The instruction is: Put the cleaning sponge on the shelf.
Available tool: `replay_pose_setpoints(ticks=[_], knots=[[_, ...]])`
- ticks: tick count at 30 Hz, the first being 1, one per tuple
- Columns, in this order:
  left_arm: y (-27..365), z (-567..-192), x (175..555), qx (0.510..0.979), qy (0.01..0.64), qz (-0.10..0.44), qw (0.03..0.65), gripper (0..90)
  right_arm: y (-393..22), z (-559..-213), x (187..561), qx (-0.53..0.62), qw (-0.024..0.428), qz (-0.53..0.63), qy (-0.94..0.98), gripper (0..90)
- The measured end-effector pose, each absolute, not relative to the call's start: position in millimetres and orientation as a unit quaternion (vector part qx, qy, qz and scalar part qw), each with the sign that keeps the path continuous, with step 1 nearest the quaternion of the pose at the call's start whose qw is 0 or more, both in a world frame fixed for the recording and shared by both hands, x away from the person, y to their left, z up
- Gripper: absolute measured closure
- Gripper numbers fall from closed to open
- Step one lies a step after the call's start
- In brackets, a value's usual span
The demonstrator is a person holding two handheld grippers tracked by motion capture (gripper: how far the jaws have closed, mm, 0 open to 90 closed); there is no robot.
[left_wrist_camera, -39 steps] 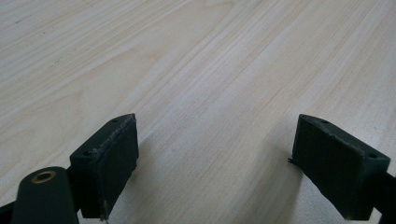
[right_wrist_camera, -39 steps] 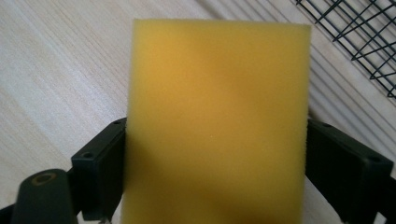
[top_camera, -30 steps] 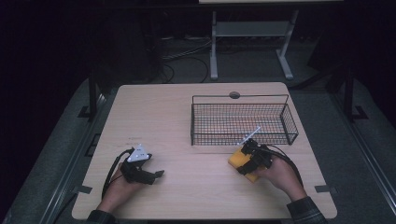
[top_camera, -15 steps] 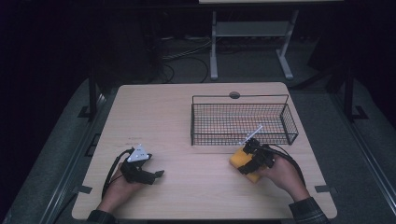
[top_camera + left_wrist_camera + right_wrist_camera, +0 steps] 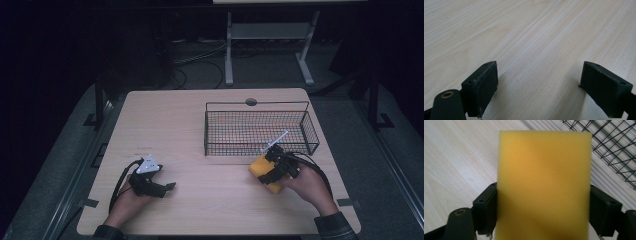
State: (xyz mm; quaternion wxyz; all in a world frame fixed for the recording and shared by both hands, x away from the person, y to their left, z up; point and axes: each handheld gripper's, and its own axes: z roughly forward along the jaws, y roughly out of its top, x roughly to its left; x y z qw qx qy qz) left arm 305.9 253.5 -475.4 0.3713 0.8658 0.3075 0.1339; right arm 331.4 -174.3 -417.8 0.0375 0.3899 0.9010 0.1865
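Plainly, the right tool (image 5: 541, 217) clamps an unlabelled yellow sponge (image 5: 544, 182).

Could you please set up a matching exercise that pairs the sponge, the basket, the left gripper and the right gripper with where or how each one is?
Things:
1. sponge
2. basket
3. left gripper
4. right gripper

States:
A. open over bare table
B. black wire, on the table's far right part
C. yellow, held between two jaws
D. shut on a thing beside the basket

Pairs: 1-C, 2-B, 3-A, 4-D
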Motion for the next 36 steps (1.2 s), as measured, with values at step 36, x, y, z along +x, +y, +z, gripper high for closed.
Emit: replay_pose_setpoints(ticks=[36], knots=[[254, -475, 306, 0.867, 0.307, 0.134, 0.37, 13.8, -199, -373, 330, 0.414, 0.057, 0.227, 0.88, 22.0]])
